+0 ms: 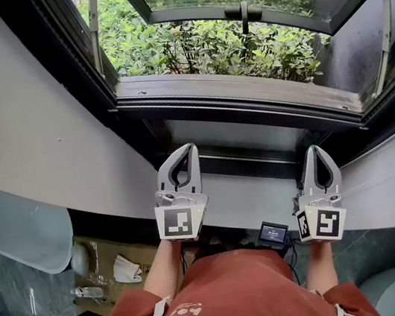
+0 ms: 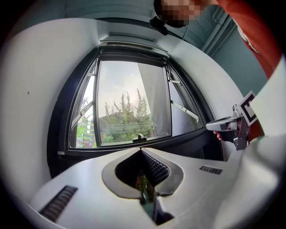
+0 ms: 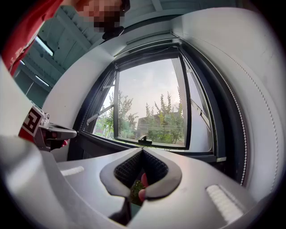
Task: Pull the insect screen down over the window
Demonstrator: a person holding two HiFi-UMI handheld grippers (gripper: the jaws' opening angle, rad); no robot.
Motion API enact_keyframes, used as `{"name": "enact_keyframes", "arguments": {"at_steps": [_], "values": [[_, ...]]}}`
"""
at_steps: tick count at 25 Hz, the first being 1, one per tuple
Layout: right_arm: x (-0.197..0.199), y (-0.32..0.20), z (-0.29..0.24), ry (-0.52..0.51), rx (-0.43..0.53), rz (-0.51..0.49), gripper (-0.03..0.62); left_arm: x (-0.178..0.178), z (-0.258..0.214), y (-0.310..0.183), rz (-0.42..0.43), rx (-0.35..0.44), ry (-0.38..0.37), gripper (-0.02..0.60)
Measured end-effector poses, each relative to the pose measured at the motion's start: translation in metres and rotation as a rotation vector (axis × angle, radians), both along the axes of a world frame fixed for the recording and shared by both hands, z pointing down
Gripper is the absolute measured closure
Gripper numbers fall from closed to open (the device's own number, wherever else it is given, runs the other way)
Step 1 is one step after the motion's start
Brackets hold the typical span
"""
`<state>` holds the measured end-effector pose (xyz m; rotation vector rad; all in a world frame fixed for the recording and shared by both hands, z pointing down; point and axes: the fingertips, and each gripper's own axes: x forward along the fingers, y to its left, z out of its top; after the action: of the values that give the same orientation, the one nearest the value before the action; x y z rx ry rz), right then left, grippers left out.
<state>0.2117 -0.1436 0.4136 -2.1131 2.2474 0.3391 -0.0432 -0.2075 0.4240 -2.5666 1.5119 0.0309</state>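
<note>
The dark-framed window (image 1: pixel 232 94) stands with its sash pushed outward over green shrubs, its handle (image 1: pixel 243 11) on the sash's lower rail. No mesh shows over the opening in any view. A pale bar (image 2: pixel 132 41) runs across the top of the frame. My left gripper (image 1: pixel 187 149) is shut and empty, pointing at the sill's left part. Further right, my right gripper (image 1: pixel 314 148) is also shut and holds nothing, just below the sill. Each gripper view looks up at the window: the left gripper (image 2: pixel 142 151) and the right gripper (image 3: pixel 142 151) both aim near the handle (image 3: pixel 145 140).
A white wall (image 1: pixel 41 128) surrounds the window. A bead chain (image 3: pixel 243 134) hangs along the frame's right side. On the floor below are a cardboard box (image 1: pixel 118 266), a small device with a lit screen (image 1: pixel 274 234) and a pale grey seat (image 1: pixel 28 228).
</note>
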Motion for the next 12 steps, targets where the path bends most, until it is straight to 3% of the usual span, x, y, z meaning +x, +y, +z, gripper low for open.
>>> {"name": "enact_keyframes", "arguments": {"at_steps": [12], "values": [[-0.0017,0.0014,0.0035,0.002,-0.007,0.0,0.583,0.0019,0.0023,0.0036,-0.01,-0.004,0.015,0.577]]}}
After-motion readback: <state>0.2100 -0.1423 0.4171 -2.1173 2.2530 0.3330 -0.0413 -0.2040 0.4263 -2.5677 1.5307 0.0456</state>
